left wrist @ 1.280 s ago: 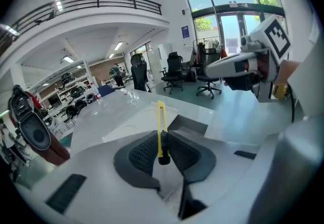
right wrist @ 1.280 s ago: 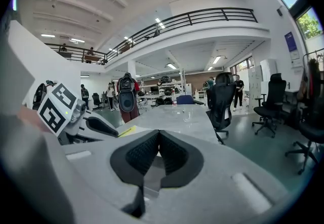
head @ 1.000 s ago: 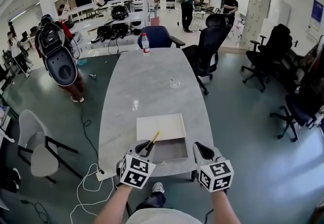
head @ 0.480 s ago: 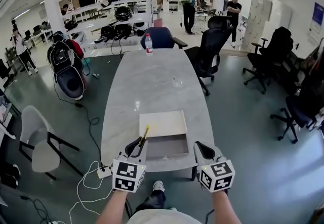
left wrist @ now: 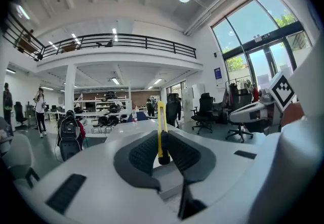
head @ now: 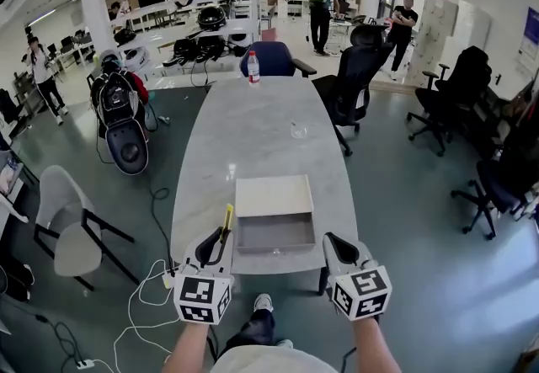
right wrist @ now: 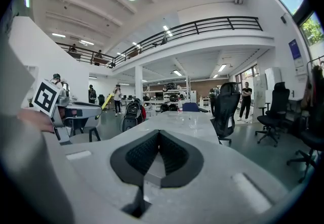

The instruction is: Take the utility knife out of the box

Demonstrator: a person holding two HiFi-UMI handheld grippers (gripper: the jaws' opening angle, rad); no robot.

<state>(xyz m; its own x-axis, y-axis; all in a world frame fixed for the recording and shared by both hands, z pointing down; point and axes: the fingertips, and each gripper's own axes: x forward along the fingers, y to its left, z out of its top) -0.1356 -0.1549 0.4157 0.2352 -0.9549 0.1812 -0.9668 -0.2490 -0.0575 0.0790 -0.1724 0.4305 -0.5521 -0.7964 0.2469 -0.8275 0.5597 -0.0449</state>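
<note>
The utility knife (head: 226,218) is yellow and slim. My left gripper (head: 215,238) is shut on its lower end, and its blade end points away from me. It hangs over the table's near left edge, just left of the open grey box (head: 278,247), whose white lid (head: 272,196) lies flat behind it. In the left gripper view the knife (left wrist: 161,127) stands upright between the dark pads (left wrist: 144,153). My right gripper (head: 335,242) hovers at the box's right front corner; its jaws (right wrist: 159,134) meet with nothing between them.
The long grey table (head: 253,135) carries a water bottle (head: 253,66) at its far end and a small clear object (head: 298,130). A black office chair (head: 354,85) stands to the right and a grey chair (head: 63,228) to the left. Cables (head: 152,295) lie on the floor.
My left gripper has carried the knife left and toward me, from above the box to the table's left edge. The knife now stands straighter. The right gripper has shifted only slightly.
</note>
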